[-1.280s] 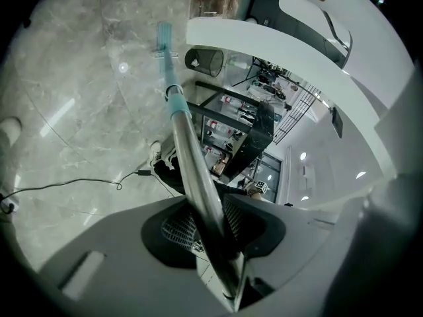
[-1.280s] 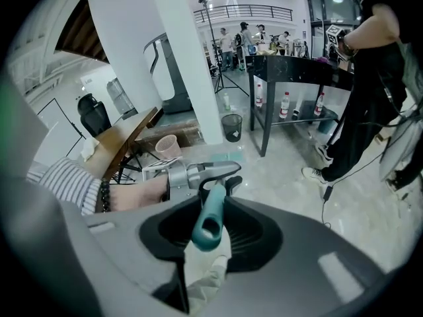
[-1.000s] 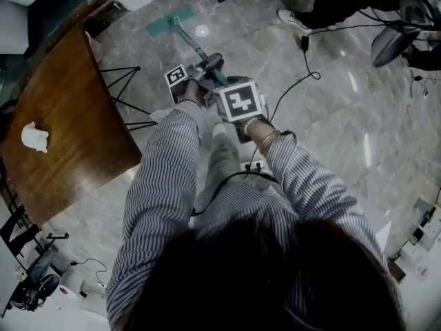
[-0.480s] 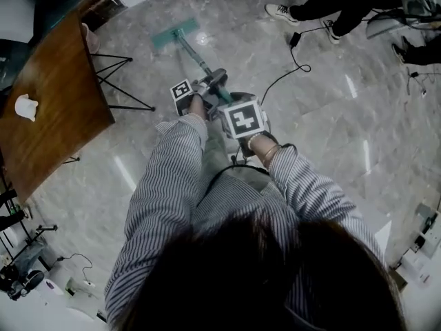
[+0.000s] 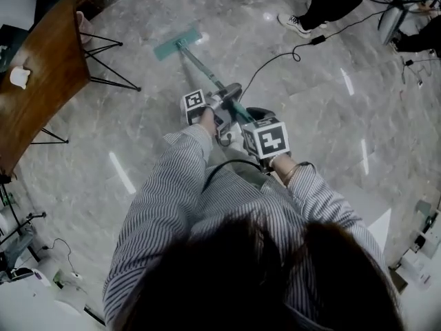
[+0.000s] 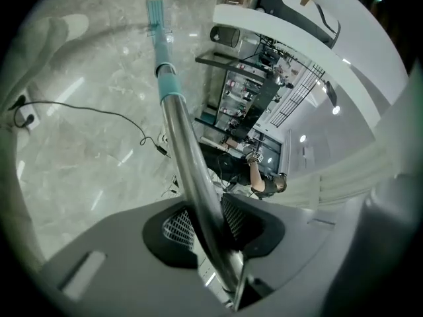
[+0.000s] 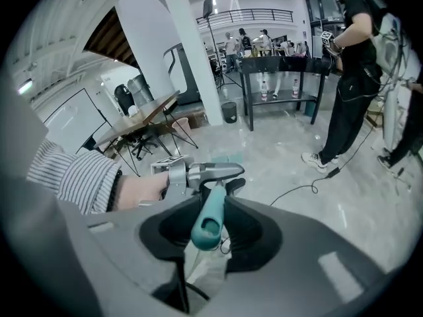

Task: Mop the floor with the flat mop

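The mop head (image 5: 178, 43) sits on the floor (image 5: 138, 123) at upper left, with the pole (image 5: 205, 69) running straight back. The left gripper (image 6: 201, 224) clamps the pole nearer the head, and the right gripper (image 7: 208, 226) pinches its teal end.

Teal mop head (image 5: 177, 43), silver pole (image 6: 186, 157) with teal grip (image 7: 210, 220); grey marbled floor (image 5: 324, 129); pinstriped sleeves (image 5: 162, 205); brown wooden worktop (image 5: 41, 74).

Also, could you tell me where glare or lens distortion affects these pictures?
Head view: white streaks of glare on the glossy floor; the foreground hair is dark. Left gripper view: fisheye, black corners, mop handle sheened with reflections. Right gripper view: fisheye bows the white column.
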The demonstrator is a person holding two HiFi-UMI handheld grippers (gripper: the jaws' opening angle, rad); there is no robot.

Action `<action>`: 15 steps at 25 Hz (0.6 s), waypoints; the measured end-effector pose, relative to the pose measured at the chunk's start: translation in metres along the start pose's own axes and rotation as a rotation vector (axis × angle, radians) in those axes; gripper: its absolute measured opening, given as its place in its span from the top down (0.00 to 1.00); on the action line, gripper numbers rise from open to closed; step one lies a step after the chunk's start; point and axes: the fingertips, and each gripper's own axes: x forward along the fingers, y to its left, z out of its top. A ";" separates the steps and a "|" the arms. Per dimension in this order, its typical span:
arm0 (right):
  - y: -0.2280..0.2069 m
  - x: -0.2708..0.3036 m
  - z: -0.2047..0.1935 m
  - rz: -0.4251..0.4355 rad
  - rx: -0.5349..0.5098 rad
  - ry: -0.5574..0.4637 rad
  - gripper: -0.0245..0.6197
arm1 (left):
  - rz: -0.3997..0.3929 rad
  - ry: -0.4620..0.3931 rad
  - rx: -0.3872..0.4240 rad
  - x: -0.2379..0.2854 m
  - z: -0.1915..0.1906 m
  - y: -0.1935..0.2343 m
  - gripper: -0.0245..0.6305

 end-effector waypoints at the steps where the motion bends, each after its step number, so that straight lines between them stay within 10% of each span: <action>1: 0.000 -0.009 -0.017 0.000 -0.007 0.008 0.79 | 0.007 0.019 -0.001 -0.002 -0.018 0.010 0.80; 15: -0.009 -0.129 -0.116 0.026 0.051 0.002 0.79 | 0.051 0.210 -0.052 -0.011 -0.184 0.048 0.79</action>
